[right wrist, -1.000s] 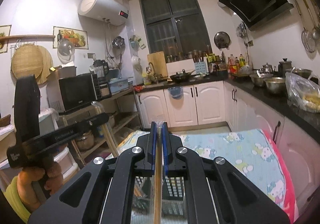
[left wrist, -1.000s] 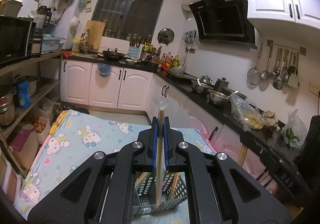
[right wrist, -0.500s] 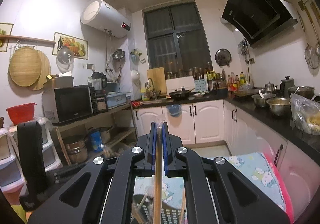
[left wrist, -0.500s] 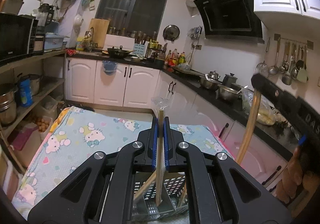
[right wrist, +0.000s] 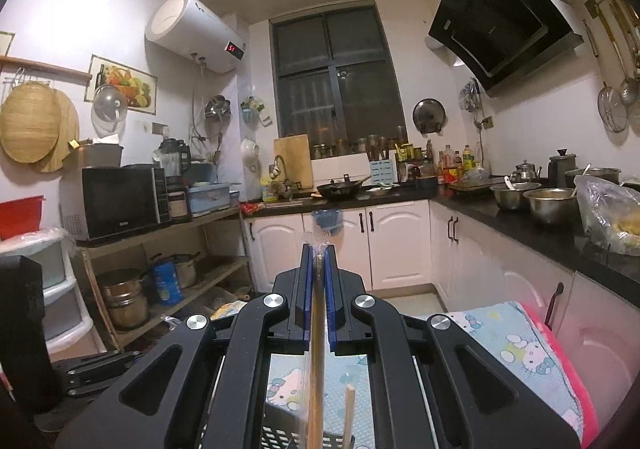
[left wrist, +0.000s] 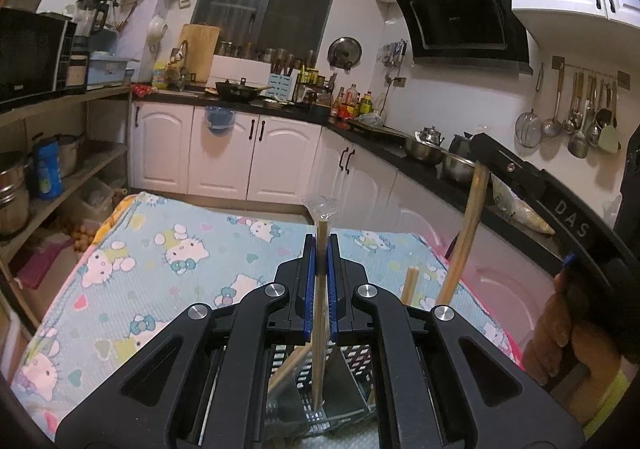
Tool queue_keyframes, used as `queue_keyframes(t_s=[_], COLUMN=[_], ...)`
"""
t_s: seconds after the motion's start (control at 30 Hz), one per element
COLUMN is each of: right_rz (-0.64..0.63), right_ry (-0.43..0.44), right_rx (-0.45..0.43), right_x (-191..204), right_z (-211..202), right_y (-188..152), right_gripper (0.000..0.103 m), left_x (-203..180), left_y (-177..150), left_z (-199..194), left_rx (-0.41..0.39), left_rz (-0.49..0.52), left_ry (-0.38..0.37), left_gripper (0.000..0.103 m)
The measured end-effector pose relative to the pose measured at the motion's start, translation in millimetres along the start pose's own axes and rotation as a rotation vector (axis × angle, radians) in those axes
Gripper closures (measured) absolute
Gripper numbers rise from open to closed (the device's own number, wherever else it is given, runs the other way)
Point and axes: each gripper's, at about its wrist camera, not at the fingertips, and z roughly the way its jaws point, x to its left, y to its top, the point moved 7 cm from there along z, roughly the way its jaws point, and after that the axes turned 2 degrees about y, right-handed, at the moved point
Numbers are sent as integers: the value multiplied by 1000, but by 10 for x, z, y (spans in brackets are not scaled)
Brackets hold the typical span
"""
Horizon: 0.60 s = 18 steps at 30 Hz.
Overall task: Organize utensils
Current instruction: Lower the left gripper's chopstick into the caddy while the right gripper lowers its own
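My left gripper (left wrist: 321,249) is shut on a wooden chopstick pair in a clear wrapper (left wrist: 319,313). The pair stands upright with its lower end inside the black mesh utensil basket (left wrist: 354,359) just below the fingers. More chopsticks (left wrist: 409,283) lean in that basket. At the right of this view, my right gripper (left wrist: 482,163) is shut on another long wrapped chopstick pair (left wrist: 466,233), slanting down towards the basket. In the right wrist view the right gripper (right wrist: 319,261) clamps that pair (right wrist: 317,337) above the basket (right wrist: 280,435), where one stick (right wrist: 349,409) stands.
The basket sits on a table with a blue cartoon-cat cloth (left wrist: 160,249). A black counter with steel bowls (left wrist: 424,153) and a plastic bag (right wrist: 608,209) runs along the right. Open shelves with a microwave (right wrist: 120,201) and pots line the left. A hand (left wrist: 568,329) holds the right gripper.
My left gripper has sunk, bringing its chopsticks lower into the basket. The right gripper with its chopsticks has come into the left wrist view from the right, closer to the basket.
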Motion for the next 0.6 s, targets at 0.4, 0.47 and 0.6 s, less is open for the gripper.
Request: queue_keyframes(t_s=[0.4, 0.47, 0.6], right_rz=[-15, -15, -11], right_ry=[-7, -12, -17], right_rx=[-2, 2, 2], right_x=[63, 67, 69], right_z=[85, 101, 113], right_y=[-327, -395, -513], right_gripper=[97, 97, 97], left_x=[23, 40, 78], left_y=[-203, -237, -284], left_z=[82, 93, 109], left_rx=[29, 36, 42], left_rz=[9, 9, 6], left_ry=[-9, -7, -1], left_gripper=[102, 102, 102])
